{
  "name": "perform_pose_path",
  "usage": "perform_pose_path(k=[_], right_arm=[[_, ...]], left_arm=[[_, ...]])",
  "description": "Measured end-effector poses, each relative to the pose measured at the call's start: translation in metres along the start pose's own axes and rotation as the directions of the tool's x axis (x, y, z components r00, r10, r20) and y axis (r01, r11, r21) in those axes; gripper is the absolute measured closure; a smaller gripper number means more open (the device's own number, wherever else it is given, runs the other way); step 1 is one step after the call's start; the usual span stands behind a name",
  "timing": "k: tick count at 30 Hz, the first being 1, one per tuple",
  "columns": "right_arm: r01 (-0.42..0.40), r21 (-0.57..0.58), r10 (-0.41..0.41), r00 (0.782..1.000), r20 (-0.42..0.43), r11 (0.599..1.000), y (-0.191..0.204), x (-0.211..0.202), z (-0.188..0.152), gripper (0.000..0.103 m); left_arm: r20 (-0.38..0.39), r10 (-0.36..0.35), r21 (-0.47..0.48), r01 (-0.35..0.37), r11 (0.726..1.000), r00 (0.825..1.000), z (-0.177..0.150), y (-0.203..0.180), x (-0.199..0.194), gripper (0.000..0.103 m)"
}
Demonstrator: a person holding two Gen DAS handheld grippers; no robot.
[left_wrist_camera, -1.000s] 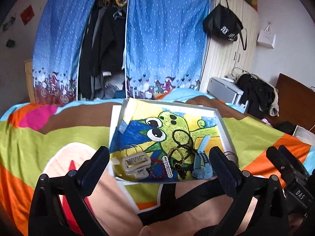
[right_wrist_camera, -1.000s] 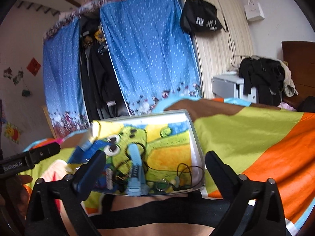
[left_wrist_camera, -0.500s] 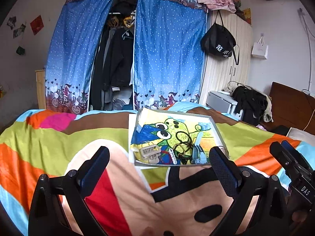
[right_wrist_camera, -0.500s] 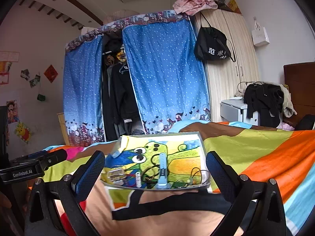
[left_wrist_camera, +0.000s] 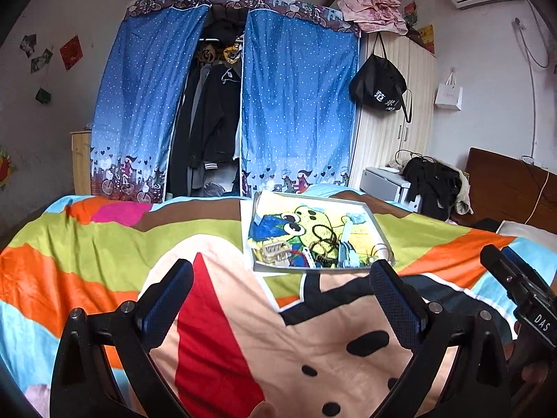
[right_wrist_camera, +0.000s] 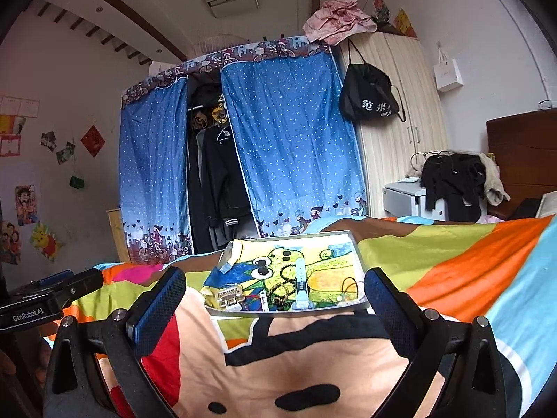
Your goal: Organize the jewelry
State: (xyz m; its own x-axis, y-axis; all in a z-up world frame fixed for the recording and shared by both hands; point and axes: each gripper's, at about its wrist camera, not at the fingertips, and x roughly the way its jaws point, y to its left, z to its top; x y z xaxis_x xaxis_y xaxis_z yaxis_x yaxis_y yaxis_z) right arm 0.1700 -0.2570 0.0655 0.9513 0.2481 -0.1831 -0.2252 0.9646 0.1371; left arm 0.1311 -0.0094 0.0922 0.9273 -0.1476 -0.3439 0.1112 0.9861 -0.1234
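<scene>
Both grippers have drawn back and risen since a second ago, so the shallow grey tray lined with a green cartoon-creature picture (left_wrist_camera: pixel 377 223) now sits smaller and farther off on the colourful cartoon-print bedspread (left_wrist_camera: pixel 104 244).

On the left, the left gripper (left_wrist_camera: pixel 282 291) hangs above the bedspread, its jaws spread wide and holding nothing. Ahead of it the tray carries the jewelry along its near edge: a pale beige claw hair clip (left_wrist_camera: pixel 275 250) at the left, then a small white beaded strip (left_wrist_camera: pixel 307 254), a dark beaded bracelet (left_wrist_camera: pixel 323 238), a light blue watch strap (left_wrist_camera: pixel 344 244), and a thin wire ring (left_wrist_camera: pixel 379 249) at the right corner.

On the right, the right gripper (right_wrist_camera: pixel 275 294) likewise hovers with jaws wide apart and empty, well short of the tray. Behind the bed hang blue dotted wardrobe curtains (left_wrist_camera: pixel 296 104).
</scene>
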Motion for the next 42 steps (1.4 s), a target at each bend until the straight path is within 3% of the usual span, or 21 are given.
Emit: perform_pose_path(k=[16, 31, 42], right_arm=[[0.059, 0.018, -0.058, 0.998, -0.034, 0.998, 0.024, -0.056, -0.042, 0.000], [0.137, 0.006, -0.134, 0.979, -0.152, 0.991, 0.037, -0.066, -0.074, 0.000], [0.131, -0.072, -0.143, 0.970, -0.197, 0.989, 0.050, -0.056, -0.084, 0.000]], left_arm=[[-0.032, 0.010, 0.049, -0.008, 0.999, 0.999, -0.059, 0.011, -0.034, 0.004], [-0.090, 0.013, -0.005, -0.014, 1.000, 0.996, -0.091, 0.026, -0.038, 0.004], [-0.116, 0.060, 0.040, -0.055, 0.998, 0.992, -0.101, 0.019, -0.035, 0.004]])
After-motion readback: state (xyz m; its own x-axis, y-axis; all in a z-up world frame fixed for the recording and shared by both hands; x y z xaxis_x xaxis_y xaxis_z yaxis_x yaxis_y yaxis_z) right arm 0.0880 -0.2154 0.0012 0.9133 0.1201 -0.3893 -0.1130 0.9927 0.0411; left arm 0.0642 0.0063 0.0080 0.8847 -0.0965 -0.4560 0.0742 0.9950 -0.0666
